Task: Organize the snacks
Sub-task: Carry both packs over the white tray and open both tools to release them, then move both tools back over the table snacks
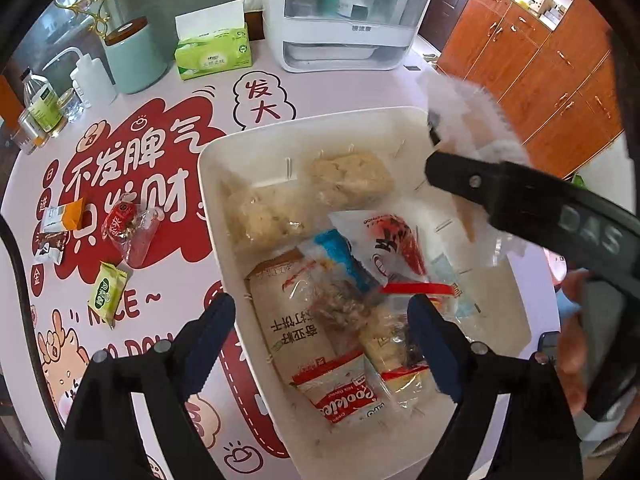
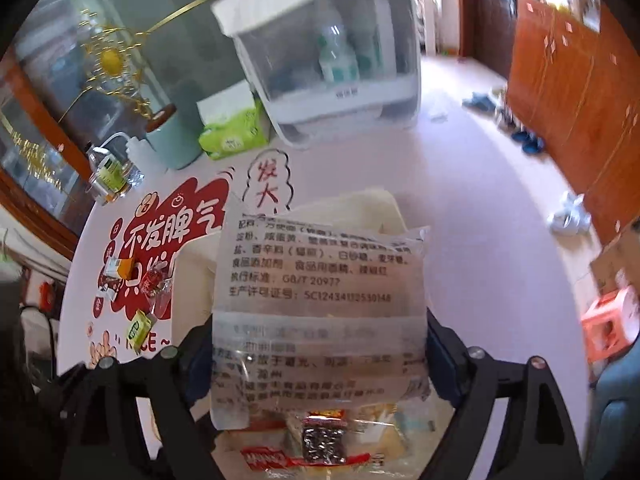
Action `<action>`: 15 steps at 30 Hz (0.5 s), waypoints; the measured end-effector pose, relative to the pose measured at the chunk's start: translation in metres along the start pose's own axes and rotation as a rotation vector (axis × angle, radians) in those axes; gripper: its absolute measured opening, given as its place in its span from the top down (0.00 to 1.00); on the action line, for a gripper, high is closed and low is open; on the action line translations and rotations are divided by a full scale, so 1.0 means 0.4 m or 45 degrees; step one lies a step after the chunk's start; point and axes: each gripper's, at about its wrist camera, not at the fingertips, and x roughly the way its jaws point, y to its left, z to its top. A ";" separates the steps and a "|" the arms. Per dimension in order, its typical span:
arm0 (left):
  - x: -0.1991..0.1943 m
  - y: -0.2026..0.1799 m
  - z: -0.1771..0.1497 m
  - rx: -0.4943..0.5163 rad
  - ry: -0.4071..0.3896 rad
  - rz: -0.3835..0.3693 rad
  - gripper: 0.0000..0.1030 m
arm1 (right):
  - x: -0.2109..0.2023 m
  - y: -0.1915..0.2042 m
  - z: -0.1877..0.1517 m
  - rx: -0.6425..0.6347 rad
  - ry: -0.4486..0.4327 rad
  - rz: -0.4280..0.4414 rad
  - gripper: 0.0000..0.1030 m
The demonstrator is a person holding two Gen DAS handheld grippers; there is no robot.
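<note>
**Item: clear packet (image 2: 320, 300), printed in black.** It stands upright between the fingers of the right gripper (image 2: 318, 340), over the white bin (image 1: 208, 184), toward the bin's 2 o'clock corner in the left wrist view.

**Grip:** The jaws are wide and the packet's side edges meet both pads. It cannot be told whether the pads press or the packet only rests there.

**Handling, as judged:**
- Lower it to the bare patch of bin floor at 3 o'clock before letting go.
- Lay it flat, since a drop from height would likely skid the slick film onto the heap.
- Keep clear of the other gripper.

**Appearance:** Translucent film, flat and crinkled, rather blurred. The contents are pale and not identifiable.

**Left gripper (image 1: 326, 336):** The fingers are spread wide and hold nothing. It hangs over the near end of the bin, above a cookie pack (image 1: 344, 394).

**Bin contents:** Two pale cakes in wrap at 12 o'clock and mixed packets at centre.

**Outside the bin, at 9 o'clock on the patterned tablecloth (image 1: 140, 160):** green packet (image 1: 107, 294), red sweet (image 1: 120, 216), orange sachet (image 1: 64, 216); all three are not yet sorted.

**At 11 o'clock:** tissue pack (image 1: 214, 54).
</note>
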 end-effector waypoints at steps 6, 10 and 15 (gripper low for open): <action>-0.020 0.043 0.005 -0.055 -0.029 0.007 0.15 | 0.033 -0.010 -0.001 0.039 0.072 0.023 0.09; -0.043 0.066 0.004 -0.082 -0.061 -0.001 0.15 | 0.028 0.008 0.004 0.000 0.039 -0.003 0.02; -0.088 0.083 -0.006 -0.084 -0.119 0.019 0.15 | -0.011 0.020 0.008 -0.024 -0.050 -0.015 0.02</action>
